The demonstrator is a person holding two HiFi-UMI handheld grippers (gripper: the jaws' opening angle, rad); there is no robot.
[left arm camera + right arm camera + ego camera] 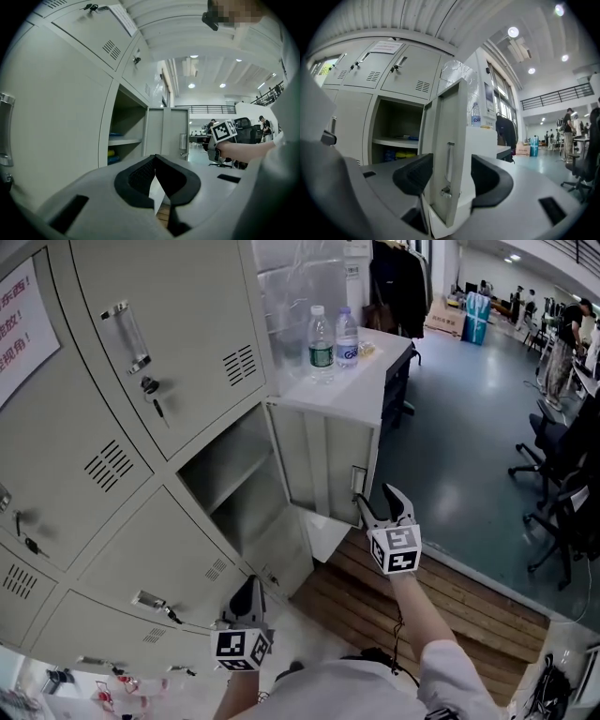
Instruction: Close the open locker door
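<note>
The locker door (323, 460) stands swung wide out from its grey locker bank (112, 427), hinged at the compartment's edge and showing its inner face to the room. A slim handle (448, 161) and a keyed lock (442, 190) sit near the door's free edge.

The right hand-held gripper (375, 495) is at that free edge. In the right gripper view its jaws are spread apart with the door's edge and handle standing between them (446, 172), not clamped; whether either pad touches the door I cannot tell.

Behind the door the open compartment (230, 479) shows a shelf, with blue and yellow items (396, 153) under it.

Beyond the door's outer face is a white surface (375, 371) carrying two water bottles (321, 338).

Below the door lies a wooden floor strip (422, 606).

The left hand-held gripper (249, 589) hangs low, well apart from the door, by the lower lockers; its jaws are closed tip to tip on nothing (155, 158), pointing toward the door (166, 131).
</note>
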